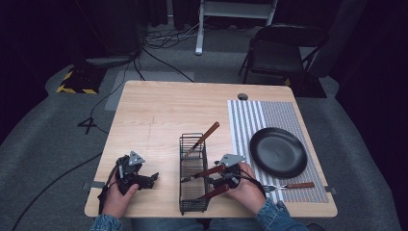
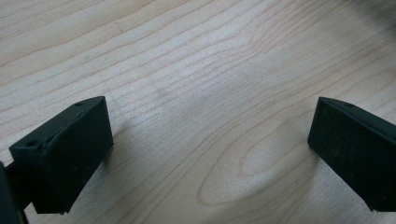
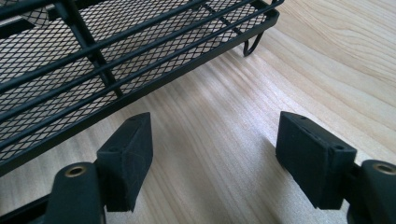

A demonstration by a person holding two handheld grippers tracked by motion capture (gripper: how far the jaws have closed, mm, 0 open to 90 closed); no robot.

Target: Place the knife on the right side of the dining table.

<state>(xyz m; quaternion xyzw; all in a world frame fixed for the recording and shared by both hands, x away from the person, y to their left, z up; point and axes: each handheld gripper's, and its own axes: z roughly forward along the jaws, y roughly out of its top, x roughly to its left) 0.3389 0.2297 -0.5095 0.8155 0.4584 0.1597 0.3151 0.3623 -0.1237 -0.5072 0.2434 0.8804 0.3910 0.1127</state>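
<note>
High view: cutlery is being moved from the wire caddy (image 1: 194, 173) to the place setting. One fork (image 1: 288, 186) is already laid just beyond the right gripper (image 1: 226, 180), beside the black plate (image 1: 278, 152); three wooden-handled pieces are left in the caddy, right by its spread, empty jaws. The left gripper (image 1: 144, 180) is held spread over bare table (image 1: 154, 115).

Light wooden table (image 1: 159, 110) on grey carpet (image 1: 43, 130). Beyond its far right corner, a black folding chair (image 1: 281, 53). Beyond the far edge, a white stand leg (image 1: 199, 29) and loose cables (image 1: 166, 36). Far left, a yellow-black striped base (image 1: 77, 79). Surroundings dark.
</note>
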